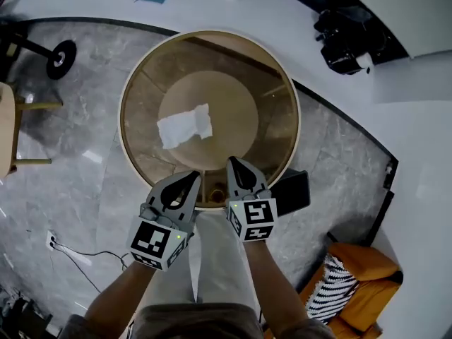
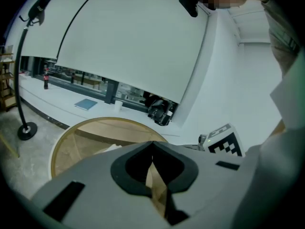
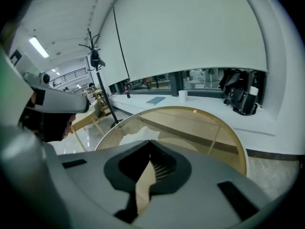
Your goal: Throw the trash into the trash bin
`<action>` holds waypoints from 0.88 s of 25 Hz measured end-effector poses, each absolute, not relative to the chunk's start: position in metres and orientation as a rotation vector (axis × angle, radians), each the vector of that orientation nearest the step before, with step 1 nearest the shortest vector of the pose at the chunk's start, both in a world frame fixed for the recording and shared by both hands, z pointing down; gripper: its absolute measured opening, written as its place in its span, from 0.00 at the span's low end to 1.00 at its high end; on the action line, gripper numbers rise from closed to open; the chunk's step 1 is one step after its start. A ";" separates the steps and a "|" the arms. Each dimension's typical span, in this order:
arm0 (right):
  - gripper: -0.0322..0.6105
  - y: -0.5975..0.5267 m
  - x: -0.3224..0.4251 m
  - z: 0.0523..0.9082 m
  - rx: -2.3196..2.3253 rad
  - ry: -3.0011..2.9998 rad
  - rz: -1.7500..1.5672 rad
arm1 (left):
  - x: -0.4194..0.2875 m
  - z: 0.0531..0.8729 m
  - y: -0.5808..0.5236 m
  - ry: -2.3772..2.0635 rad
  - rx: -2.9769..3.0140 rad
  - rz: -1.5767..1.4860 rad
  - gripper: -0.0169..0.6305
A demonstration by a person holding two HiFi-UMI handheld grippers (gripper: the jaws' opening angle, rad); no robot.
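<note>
Near the middle of the round glass desk, a little toward 9 o'clock, lies a crumpled white tissue. It looks feather-light, soft and easily torn, so I would pinch a raised fold at its centre rather than a thin corner. The left gripper and the right gripper hover at the 6 o'clock rim, both closed and empty. The glass top looks smooth and slippery. Polished grey floor surrounds it; a dark box at 4 o'clock may be the bin, with an orange armchair beyond and a white ledge at 12 o'clock.
</note>
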State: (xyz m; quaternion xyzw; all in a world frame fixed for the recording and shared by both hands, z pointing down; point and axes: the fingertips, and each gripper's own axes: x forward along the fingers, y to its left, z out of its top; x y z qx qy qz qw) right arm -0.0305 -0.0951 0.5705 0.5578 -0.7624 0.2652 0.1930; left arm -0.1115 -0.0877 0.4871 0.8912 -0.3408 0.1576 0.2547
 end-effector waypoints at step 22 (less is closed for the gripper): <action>0.55 -0.172 -0.116 0.596 1.424 -2.179 0.763 | -0.184 0.506 -0.131 -1.030 2.295 0.349 0.06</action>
